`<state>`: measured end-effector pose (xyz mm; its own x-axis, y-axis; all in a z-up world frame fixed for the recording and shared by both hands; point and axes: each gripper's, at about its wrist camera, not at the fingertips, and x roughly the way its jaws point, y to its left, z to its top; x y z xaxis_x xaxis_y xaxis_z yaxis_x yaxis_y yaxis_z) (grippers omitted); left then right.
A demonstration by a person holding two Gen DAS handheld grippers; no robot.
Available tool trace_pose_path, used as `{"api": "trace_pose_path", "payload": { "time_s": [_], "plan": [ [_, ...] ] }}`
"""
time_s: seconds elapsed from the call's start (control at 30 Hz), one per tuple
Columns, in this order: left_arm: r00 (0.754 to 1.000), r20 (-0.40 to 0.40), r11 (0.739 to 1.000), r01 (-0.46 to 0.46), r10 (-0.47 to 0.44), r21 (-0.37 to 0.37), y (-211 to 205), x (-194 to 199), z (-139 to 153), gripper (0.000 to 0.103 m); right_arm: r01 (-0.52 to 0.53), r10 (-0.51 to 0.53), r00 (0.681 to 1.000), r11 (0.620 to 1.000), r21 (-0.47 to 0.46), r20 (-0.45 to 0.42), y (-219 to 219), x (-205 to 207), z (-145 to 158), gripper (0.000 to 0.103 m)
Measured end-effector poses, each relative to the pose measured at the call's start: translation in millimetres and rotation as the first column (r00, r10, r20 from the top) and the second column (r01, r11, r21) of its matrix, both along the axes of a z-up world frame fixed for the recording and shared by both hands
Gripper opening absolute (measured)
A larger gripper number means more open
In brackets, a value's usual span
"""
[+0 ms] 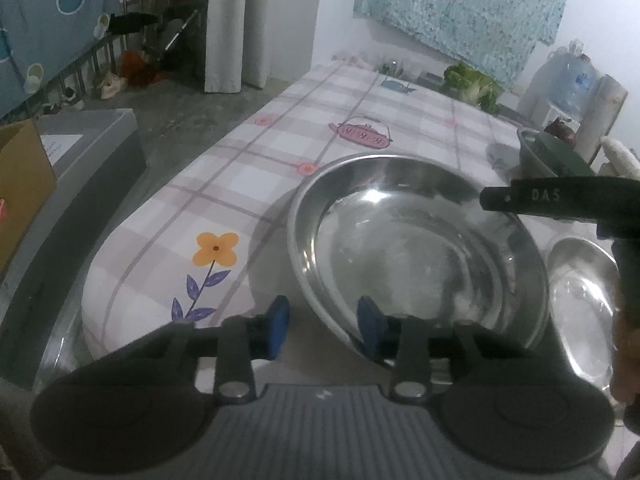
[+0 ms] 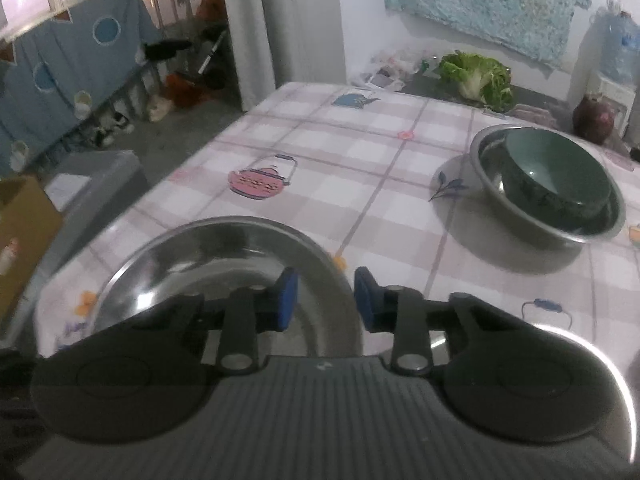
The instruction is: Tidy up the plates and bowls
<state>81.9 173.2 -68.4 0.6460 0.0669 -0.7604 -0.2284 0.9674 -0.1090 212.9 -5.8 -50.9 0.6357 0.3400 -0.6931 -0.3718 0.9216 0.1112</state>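
A large steel bowl (image 1: 420, 256) sits on the checked tablecloth; it also shows in the right wrist view (image 2: 224, 264). My left gripper (image 1: 323, 328) is open, its jaws either side of the bowl's near-left rim. My right gripper (image 2: 326, 298) is open above the same bowl's right rim, with nothing between its pads. A smaller steel dish (image 1: 580, 304) lies right of the big bowl. A green bowl (image 2: 560, 176) sits nested in another steel bowl (image 2: 492, 184) at the far right. The right gripper's body crosses the left wrist view at the right edge.
The table (image 2: 360, 160) has a checked cloth with teapot and flower prints. A cabbage (image 2: 478, 76) and a dark red jar (image 2: 592, 118) stand at the back. A cardboard box (image 1: 20, 184) and a grey case (image 1: 92, 148) sit on the floor to the left.
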Motion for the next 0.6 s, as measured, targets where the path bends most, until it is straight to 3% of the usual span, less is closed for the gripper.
{"api": "trace_pose_path", "payload": {
  "time_s": [0.3, 0.6],
  "plan": [
    [1.000, -0.013, 1.000, -0.003, 0.003, 0.002, 5, 0, 0, 0.022, 0.004, -0.002, 0.999, 0.999, 0.034, -0.045, -5, 8, -7, 0.016],
    [0.998, -0.033, 0.999, -0.044, 0.044, 0.012, 31, -13, 0, 0.022, -0.061, 0.069, 0.993, 0.995, 0.083, -0.101, -7, -30, -5, 0.015]
  ]
}}
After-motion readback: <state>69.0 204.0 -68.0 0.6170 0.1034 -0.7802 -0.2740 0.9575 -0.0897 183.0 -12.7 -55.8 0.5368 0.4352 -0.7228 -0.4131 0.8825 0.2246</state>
